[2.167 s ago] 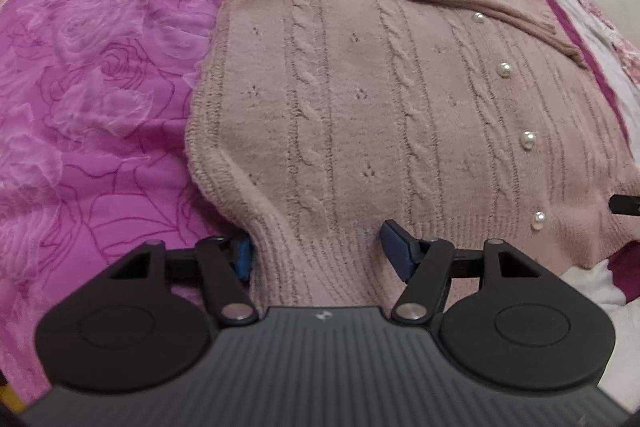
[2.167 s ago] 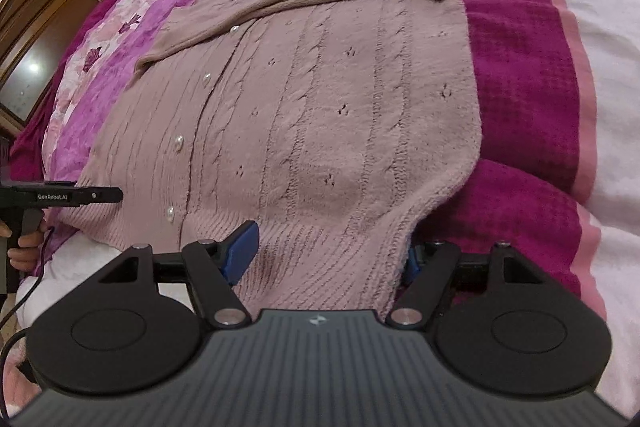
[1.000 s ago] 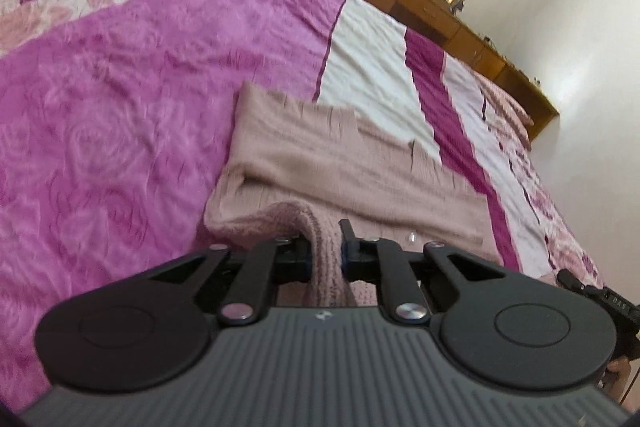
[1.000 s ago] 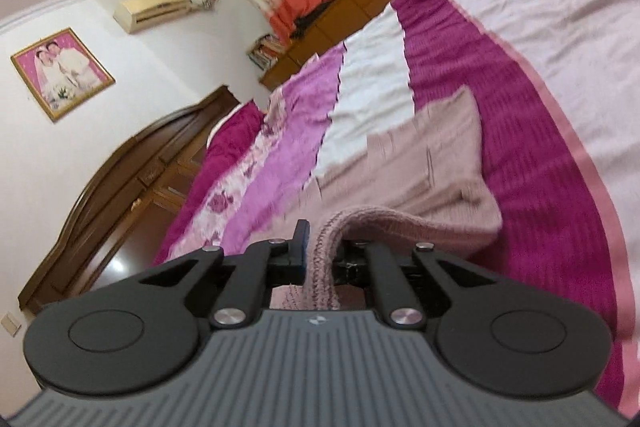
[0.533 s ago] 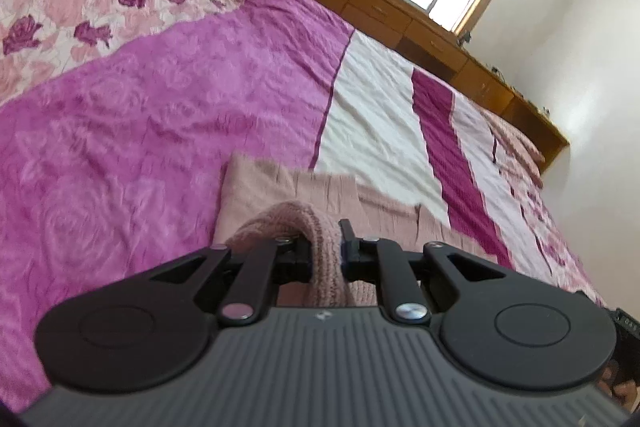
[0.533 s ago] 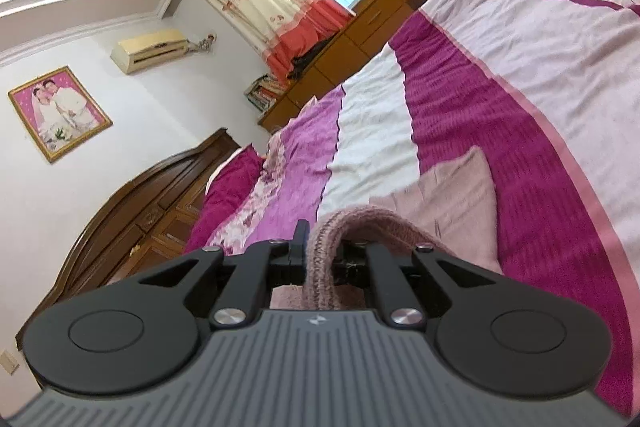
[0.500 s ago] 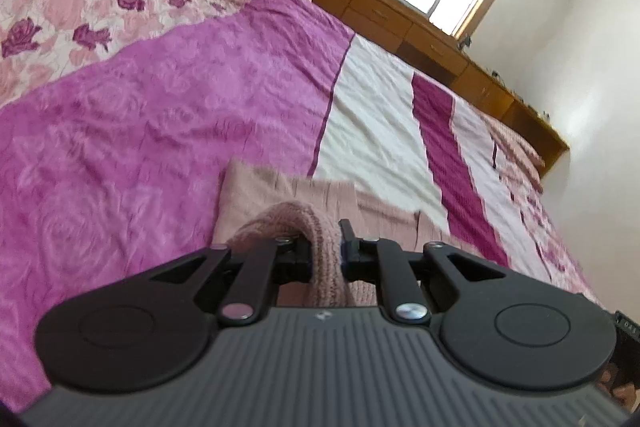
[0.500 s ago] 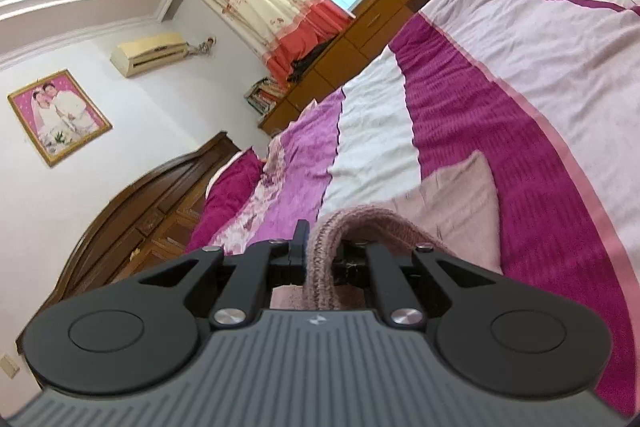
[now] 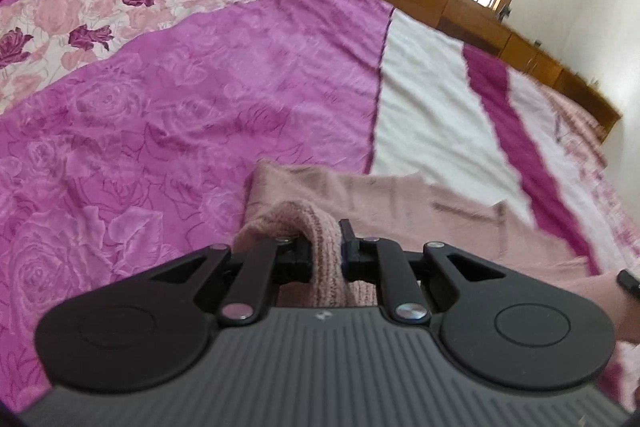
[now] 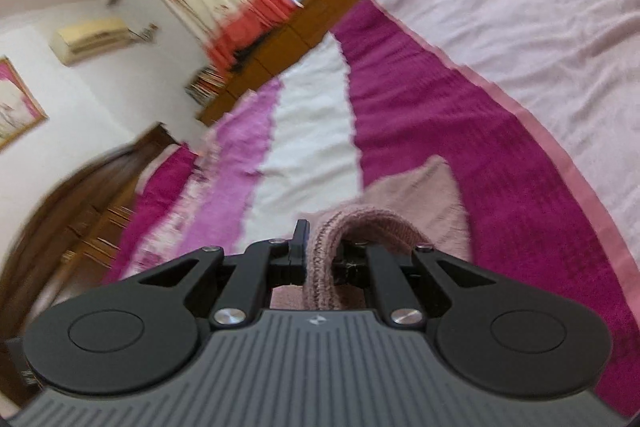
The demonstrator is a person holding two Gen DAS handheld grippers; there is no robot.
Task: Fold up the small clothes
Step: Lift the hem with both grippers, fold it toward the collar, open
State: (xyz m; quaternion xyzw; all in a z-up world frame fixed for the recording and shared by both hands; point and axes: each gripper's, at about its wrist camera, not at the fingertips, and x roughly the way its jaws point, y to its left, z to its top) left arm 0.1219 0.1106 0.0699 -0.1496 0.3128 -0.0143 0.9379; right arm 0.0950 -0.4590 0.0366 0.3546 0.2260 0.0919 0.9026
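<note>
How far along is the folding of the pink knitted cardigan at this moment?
Done: none that these views confirm. In hand: the left hand-held gripper and right hand-held gripper are each shut on the ribbed hem of the dusty-pink knitted cardigan, lifted over its flat part on the magenta striped bedspread. Left: lay the hem down, release, any further folds.

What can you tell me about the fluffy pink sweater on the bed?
The dusty-pink knitted sweater looks soft and woolly, with a ribbed hem. It lies on the pink and magenta striped bedspread, partly folded. Its ribbed edge is bunched up and lifted, pinched by the left tool at one spot and by the right tool at another. The rest lies flat beyond them. No buttons show from here.
</note>
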